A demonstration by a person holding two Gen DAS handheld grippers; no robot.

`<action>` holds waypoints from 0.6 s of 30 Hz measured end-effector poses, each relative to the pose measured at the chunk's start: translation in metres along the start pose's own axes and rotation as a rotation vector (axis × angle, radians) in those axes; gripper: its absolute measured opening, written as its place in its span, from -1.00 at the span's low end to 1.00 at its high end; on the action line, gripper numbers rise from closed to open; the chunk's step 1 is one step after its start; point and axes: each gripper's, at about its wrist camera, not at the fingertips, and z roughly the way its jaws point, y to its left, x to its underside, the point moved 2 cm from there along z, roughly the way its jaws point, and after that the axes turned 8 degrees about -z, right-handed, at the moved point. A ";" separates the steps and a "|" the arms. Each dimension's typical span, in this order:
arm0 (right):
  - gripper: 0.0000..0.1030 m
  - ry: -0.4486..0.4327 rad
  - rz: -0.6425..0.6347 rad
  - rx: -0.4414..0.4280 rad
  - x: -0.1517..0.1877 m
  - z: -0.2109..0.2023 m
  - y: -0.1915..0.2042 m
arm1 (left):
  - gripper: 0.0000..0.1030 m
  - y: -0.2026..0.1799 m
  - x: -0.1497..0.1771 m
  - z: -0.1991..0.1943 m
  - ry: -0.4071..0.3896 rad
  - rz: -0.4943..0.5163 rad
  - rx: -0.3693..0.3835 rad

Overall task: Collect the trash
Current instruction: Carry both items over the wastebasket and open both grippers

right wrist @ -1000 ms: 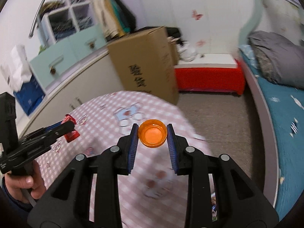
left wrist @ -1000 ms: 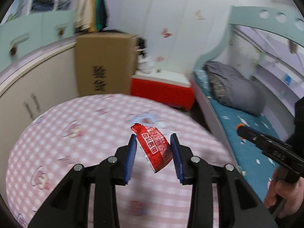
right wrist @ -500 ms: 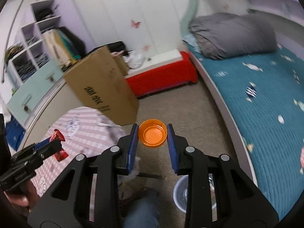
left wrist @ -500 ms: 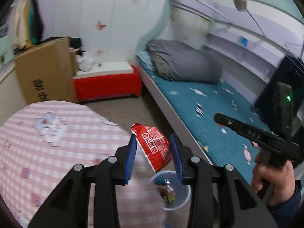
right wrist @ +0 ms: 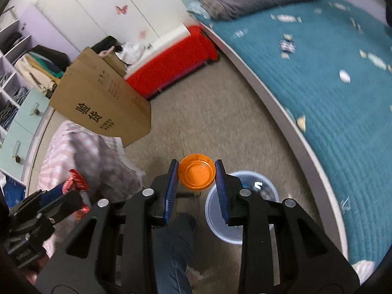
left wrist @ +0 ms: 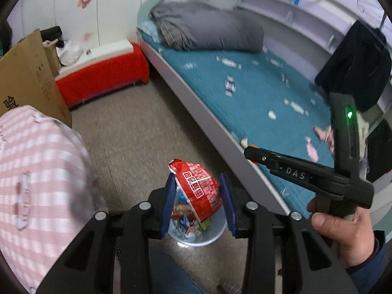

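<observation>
My left gripper (left wrist: 198,202) is shut on a red snack wrapper (left wrist: 198,191) and holds it right above a pale blue trash bin (left wrist: 215,232) on the floor that has several wrappers in it. My right gripper (right wrist: 196,182) is shut on an orange plastic cap (right wrist: 196,176), held above the floor just left of the same bin (right wrist: 215,220). The right gripper also shows in the left wrist view (left wrist: 250,153) at the right, over the bed edge. The left gripper with the wrapper (right wrist: 76,181) shows at lower left in the right wrist view.
A round table with a pink checked cloth (left wrist: 31,171) stands at the left. A bed with a teal cover (left wrist: 257,93) runs along the right. A cardboard box (right wrist: 103,105) and a red bench (left wrist: 103,73) stand further back. My leg in jeans (right wrist: 174,245) is below the grippers.
Both grippers have swung from over the table to the right and down toward the floor. The bin has come under the left gripper and beside the right one. Both keep their hold.
</observation>
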 end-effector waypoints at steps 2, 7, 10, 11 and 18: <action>-0.43 0.021 0.021 -0.004 0.006 0.010 -0.007 | -0.31 0.000 0.004 0.017 0.044 -0.001 -0.010; -0.39 0.065 0.071 -0.012 0.015 0.030 -0.024 | -0.28 0.000 0.015 0.058 0.166 0.006 -0.006; 0.14 0.086 0.113 -0.019 0.019 0.040 -0.035 | 0.08 0.001 0.019 0.075 0.219 0.011 -0.015; 0.17 0.087 0.126 -0.019 0.020 0.042 -0.038 | 0.30 0.001 0.019 0.079 0.232 0.010 -0.020; 0.82 0.112 0.200 -0.009 0.028 0.041 -0.054 | 0.64 0.006 0.019 0.082 0.268 -0.015 -0.063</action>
